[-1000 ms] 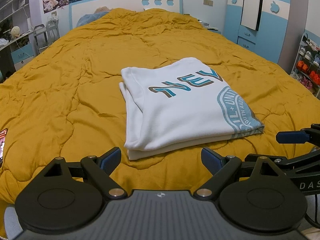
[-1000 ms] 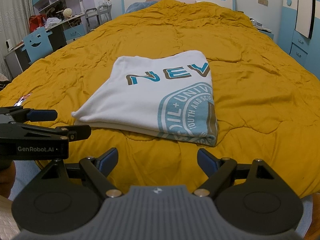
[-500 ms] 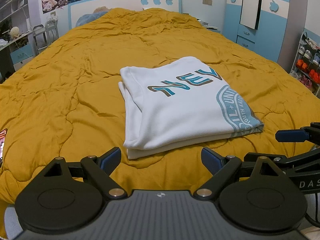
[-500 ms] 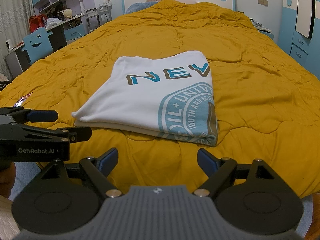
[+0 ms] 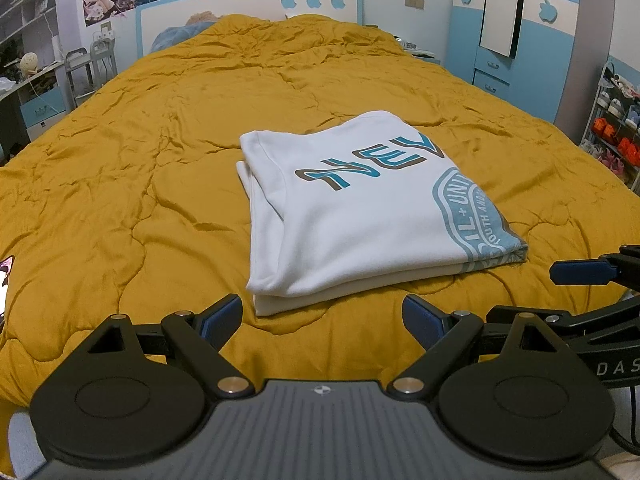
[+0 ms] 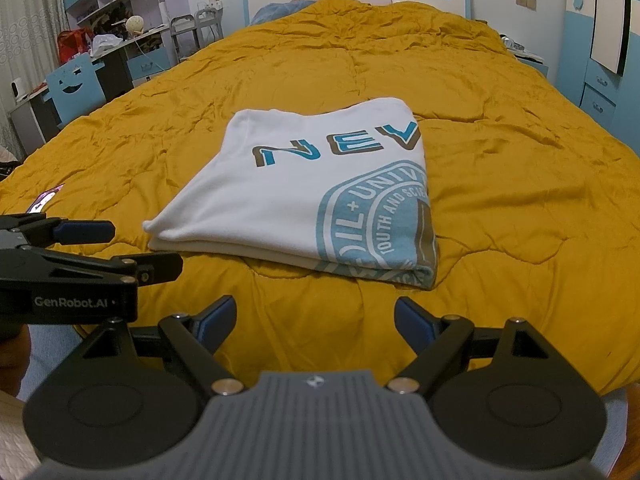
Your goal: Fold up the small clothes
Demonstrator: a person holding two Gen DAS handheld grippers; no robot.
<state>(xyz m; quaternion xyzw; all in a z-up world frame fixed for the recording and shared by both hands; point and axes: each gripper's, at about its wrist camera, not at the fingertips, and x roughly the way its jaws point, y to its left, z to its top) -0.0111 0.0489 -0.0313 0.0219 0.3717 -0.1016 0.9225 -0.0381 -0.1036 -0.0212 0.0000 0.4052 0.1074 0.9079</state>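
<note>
Both claws, left (image 5: 322, 316) and right (image 6: 314, 316), gape wide and empty. The shirt (image 5: 360, 216) ahead looks soft, light, floppy; pinch its near layered edge.

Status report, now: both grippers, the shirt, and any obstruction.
Left hand-held gripper open, empty. Right hand-held gripper open, empty. White T-shirt folded flat on the yellow quilt, untouched. Nothing between grippers and shirt.
</note>
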